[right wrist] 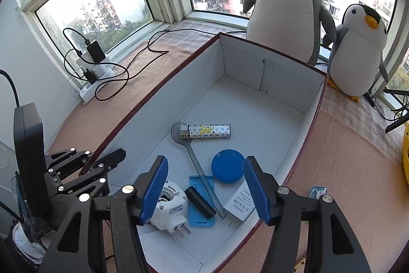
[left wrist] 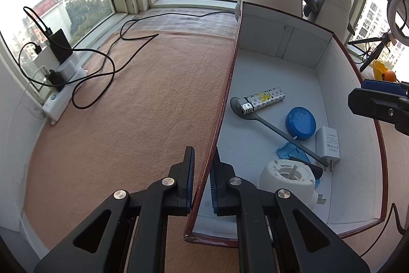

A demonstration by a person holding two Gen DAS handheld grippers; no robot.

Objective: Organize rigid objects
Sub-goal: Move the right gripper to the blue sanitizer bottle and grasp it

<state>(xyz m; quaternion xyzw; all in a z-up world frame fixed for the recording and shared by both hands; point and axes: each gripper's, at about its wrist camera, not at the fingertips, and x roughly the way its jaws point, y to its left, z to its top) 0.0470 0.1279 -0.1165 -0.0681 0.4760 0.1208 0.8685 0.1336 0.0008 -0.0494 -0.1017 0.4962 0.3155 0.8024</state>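
A white-lined cardboard box (left wrist: 255, 27) (right wrist: 245, 60) stands on the pink mat. It holds a patterned lighter (left wrist: 263, 100) (right wrist: 205, 131), a grey spoon (left wrist: 276, 129) (right wrist: 202, 170), a blue round lid (left wrist: 301, 122) (right wrist: 228, 169), a white charger (left wrist: 328, 142) (right wrist: 239, 205), a blue plastic stand (left wrist: 291, 150) (right wrist: 200, 218), a black cylinder (right wrist: 200, 201) and a white plug adapter (left wrist: 287, 179) (right wrist: 170, 209). My left gripper (left wrist: 202, 183) (right wrist: 89, 166) is shut on the box's left wall. My right gripper (right wrist: 205, 191) is open and empty above the box's near end.
Two plush penguins (right wrist: 286, 4) (right wrist: 360, 50) stand behind the box by the window. A power strip with chargers and black cables (left wrist: 58, 73) (right wrist: 94, 71) lies at the left. A small blue packet (right wrist: 318, 192) lies on the mat right of the box.
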